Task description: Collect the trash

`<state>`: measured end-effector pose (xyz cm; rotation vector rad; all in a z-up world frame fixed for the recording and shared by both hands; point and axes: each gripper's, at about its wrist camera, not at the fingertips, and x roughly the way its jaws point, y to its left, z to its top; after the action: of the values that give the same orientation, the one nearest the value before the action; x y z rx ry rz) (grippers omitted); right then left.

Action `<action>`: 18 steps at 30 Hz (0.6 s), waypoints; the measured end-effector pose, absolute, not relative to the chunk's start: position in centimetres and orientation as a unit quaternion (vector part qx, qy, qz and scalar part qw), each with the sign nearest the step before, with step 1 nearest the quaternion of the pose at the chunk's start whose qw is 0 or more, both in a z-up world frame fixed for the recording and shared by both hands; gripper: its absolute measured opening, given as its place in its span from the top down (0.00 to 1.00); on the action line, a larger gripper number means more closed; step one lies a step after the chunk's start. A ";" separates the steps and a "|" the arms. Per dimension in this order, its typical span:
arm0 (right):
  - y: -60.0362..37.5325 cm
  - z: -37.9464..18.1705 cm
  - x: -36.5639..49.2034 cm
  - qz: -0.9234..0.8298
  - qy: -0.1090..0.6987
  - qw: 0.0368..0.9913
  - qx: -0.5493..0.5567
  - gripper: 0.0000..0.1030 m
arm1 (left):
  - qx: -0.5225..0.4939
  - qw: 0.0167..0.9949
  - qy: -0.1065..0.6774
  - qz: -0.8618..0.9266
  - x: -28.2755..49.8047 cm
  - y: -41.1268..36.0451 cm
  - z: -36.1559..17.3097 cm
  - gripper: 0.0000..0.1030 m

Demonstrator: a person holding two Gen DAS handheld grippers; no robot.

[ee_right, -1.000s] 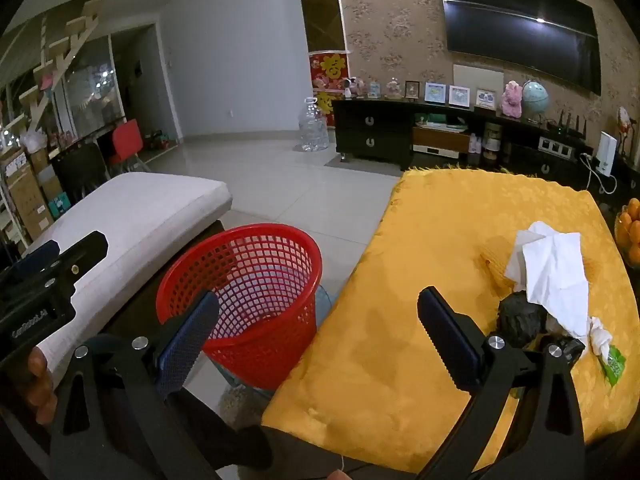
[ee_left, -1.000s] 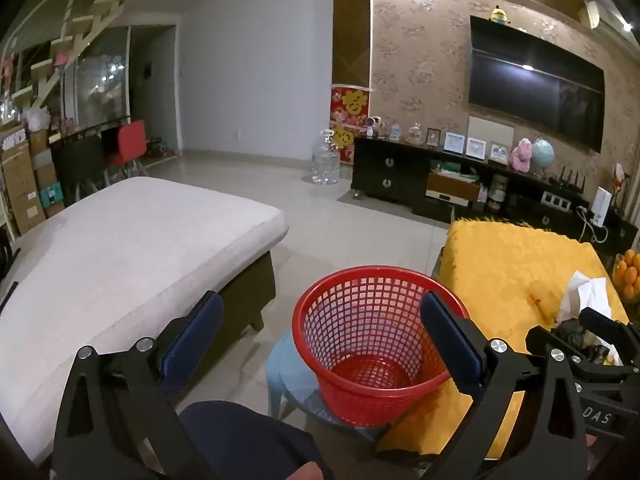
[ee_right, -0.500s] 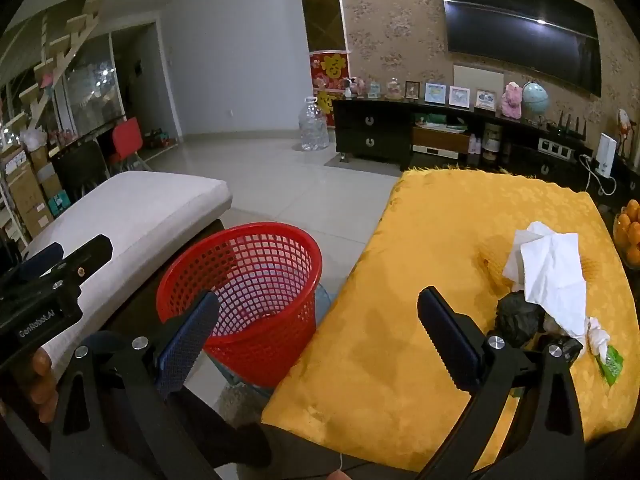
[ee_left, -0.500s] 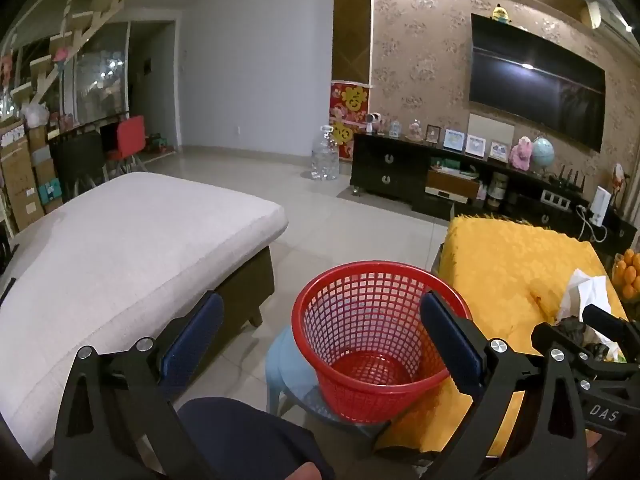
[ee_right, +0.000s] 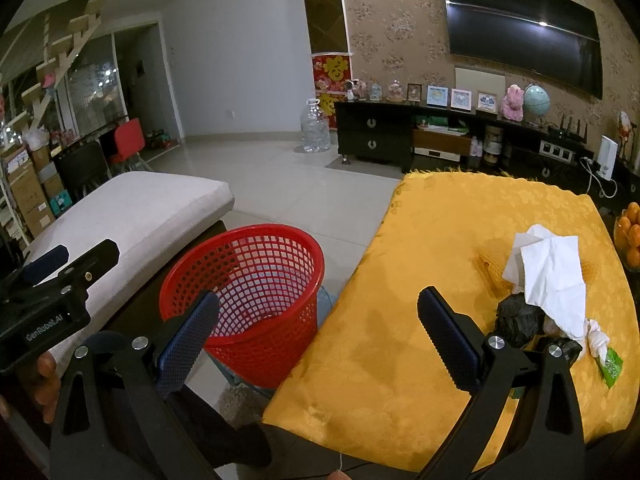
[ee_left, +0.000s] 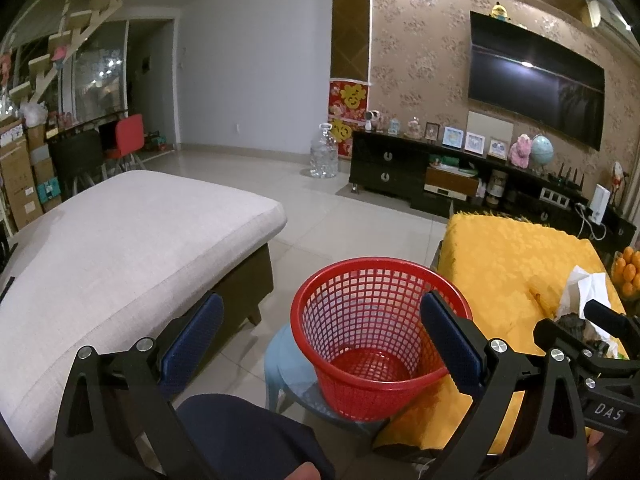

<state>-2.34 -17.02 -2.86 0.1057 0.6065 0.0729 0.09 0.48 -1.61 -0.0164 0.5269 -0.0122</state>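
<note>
Red basket, empty, set beside yellow tabletop to receive white tissue and dark wrappers; left claw and right claw both wide, unladen.

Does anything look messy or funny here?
Yes. Crumpled white tissues, a black crinkled wrapper and a small green packet lie heaped on the yellow tablecloth. The red mesh basket sits perched on a pale blue stool.

A red mesh wastebasket stands upright and empty on a pale blue stool. At its 3 o'clock, on the yellow cloth, lie crumpled white tissues, a black wad and a green wrapper.
</note>
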 end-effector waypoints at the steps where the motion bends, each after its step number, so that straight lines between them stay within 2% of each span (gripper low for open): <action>1: -17.4 -2.5 -2.3 0.036 0.298 0.952 0.052 0.06 | -0.008 0.965 0.261 -0.006 0.1 0.5 -1.7 0.08; 18: -17.2 -2.5 -2.4 0.036 0.297 0.953 0.052 0.06 | -0.008 0.965 0.261 -0.006 0.2 0.5 -1.8 0.08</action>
<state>-2.43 -17.18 -2.49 0.1053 0.6043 0.0731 0.16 0.51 -1.77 -0.0153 0.5289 -0.0125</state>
